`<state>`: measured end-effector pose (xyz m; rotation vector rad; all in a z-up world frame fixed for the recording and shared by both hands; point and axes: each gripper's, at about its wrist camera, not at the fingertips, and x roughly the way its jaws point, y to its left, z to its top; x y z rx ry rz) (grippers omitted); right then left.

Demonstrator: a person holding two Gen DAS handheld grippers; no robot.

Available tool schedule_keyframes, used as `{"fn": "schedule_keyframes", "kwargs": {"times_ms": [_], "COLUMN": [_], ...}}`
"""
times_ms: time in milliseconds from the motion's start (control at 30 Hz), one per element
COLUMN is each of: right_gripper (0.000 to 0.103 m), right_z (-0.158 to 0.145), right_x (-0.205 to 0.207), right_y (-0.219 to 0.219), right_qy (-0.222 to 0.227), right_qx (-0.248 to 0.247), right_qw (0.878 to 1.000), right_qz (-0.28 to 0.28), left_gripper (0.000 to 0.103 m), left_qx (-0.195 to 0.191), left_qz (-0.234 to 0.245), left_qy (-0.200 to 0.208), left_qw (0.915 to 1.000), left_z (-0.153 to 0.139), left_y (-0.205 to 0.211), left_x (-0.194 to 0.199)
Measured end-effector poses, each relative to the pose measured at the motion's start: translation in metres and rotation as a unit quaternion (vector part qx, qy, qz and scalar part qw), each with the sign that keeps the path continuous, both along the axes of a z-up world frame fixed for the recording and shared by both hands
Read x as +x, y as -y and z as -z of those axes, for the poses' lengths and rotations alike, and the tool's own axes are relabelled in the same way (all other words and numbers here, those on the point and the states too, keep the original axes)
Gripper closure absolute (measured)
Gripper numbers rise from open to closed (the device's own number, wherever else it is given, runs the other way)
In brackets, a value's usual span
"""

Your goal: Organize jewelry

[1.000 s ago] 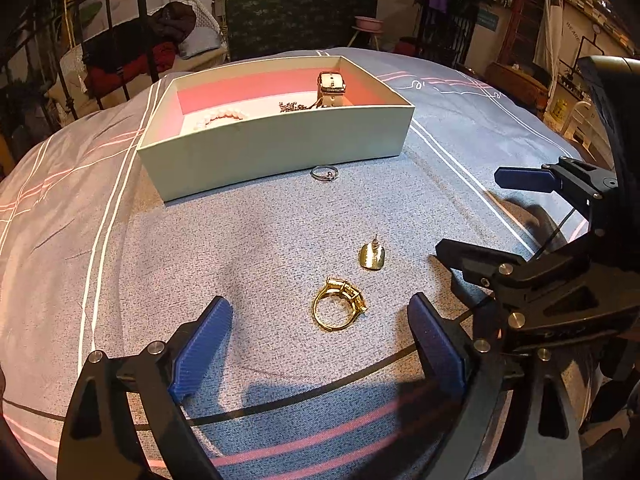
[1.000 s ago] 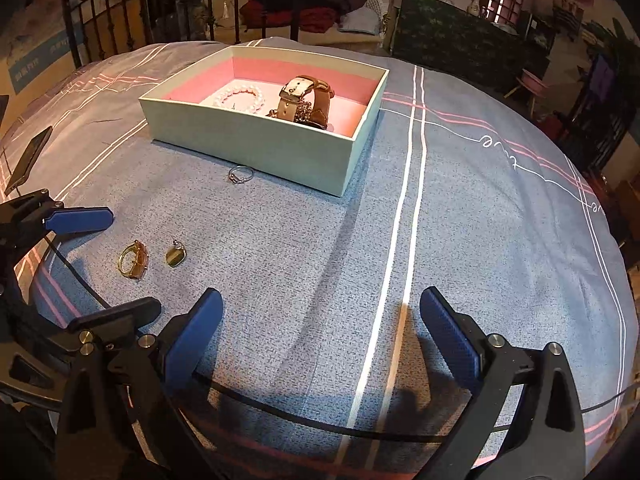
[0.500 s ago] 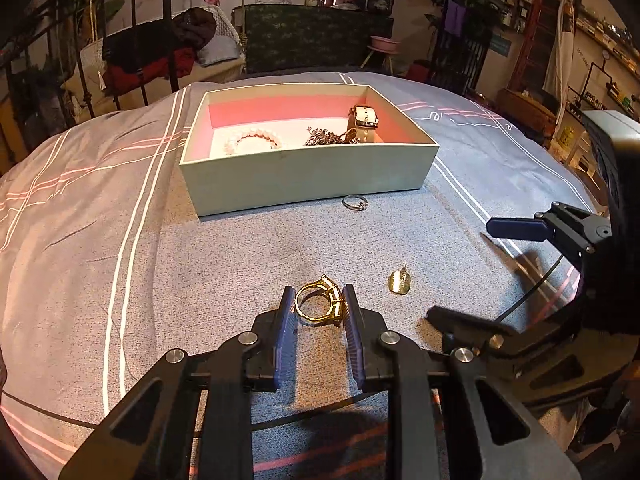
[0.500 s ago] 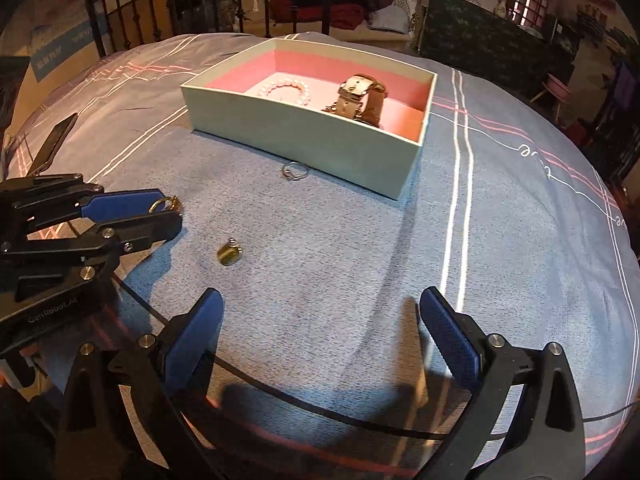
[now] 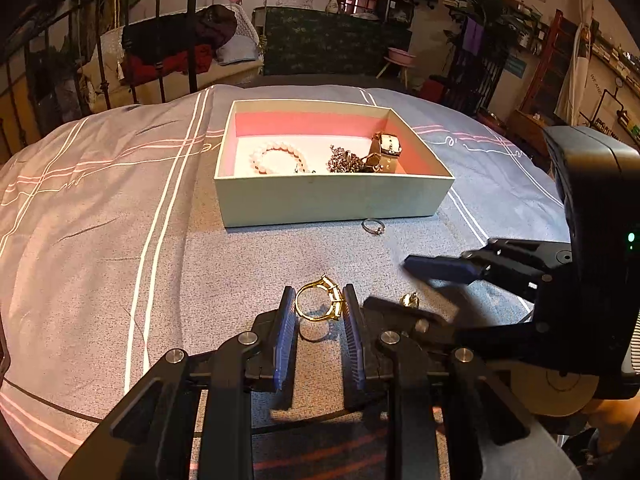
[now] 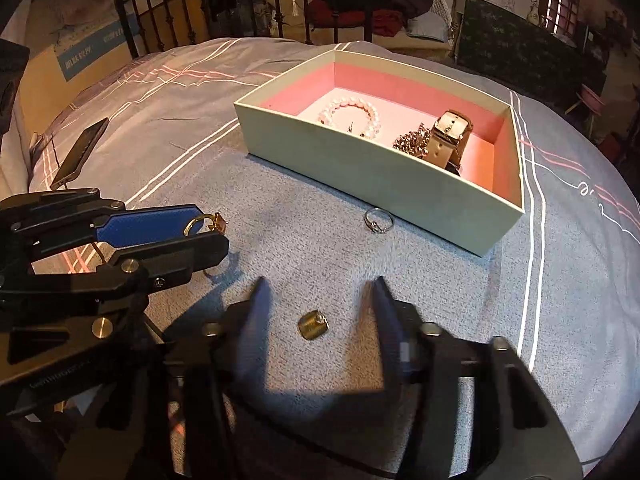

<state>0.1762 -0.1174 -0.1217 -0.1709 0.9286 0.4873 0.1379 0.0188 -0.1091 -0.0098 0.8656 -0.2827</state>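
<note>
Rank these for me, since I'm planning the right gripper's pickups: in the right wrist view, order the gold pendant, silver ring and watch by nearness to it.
1. gold pendant, between the right gripper's fingers.
2. silver ring, on the bedspread before the box.
3. watch, inside the box, right side.

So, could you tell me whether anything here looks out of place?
Yes: a thin silver ring and a small gold pendant lie loose on the grey bedspread, outside the cream jewellery box.
</note>
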Motion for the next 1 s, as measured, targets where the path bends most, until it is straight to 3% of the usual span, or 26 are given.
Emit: {"fn": "schedule_keyframes", "kwargs": {"times_ms": [33,67,400,633,800,1000], "right_gripper": [0.100,0.102,0.102,0.102,0.102,0.102], "right_z": [-0.002,-0.004,-0.025,-0.064,-0.081,-0.089], "right_x": [0.002,0.003,0.005,0.032,0.059,0.078], "right_y": [0.000,0.002,0.001,0.011,0.017,0.022], "right_qy": [0.000,0.002,0.037,0.082,0.092,0.097], "right_qx": [0.011,0.029,0.014,0.014,0.009,-0.002], "right_qw": [1.000,1.000,0.999,0.996,0.995,0.994], "right_qz": [0.001,0.001,0.008,0.028,0.043,0.056], "left_gripper": [0.080,0.080,0.080,0.080,0.080,0.080], "left_qx": [0.003,0.006,-0.003,-0.015,-0.027,-0.011], "left_qz": [-0.001,-0.002,0.008,0.000,-0.012,-0.024], "left_qy": [0.001,0.003,0.028,0.047,0.040,0.025], "left_qw": [1.0000,1.0000,0.9996,0.9988,0.9988,0.9993], "left_z": [-0.001,-0.003,-0.027,-0.057,-0.072,-0.071], "left_y": [-0.001,0.000,0.010,0.016,0.016,0.022], "left_x": [0.001,0.002,0.026,0.072,0.104,0.129]}}
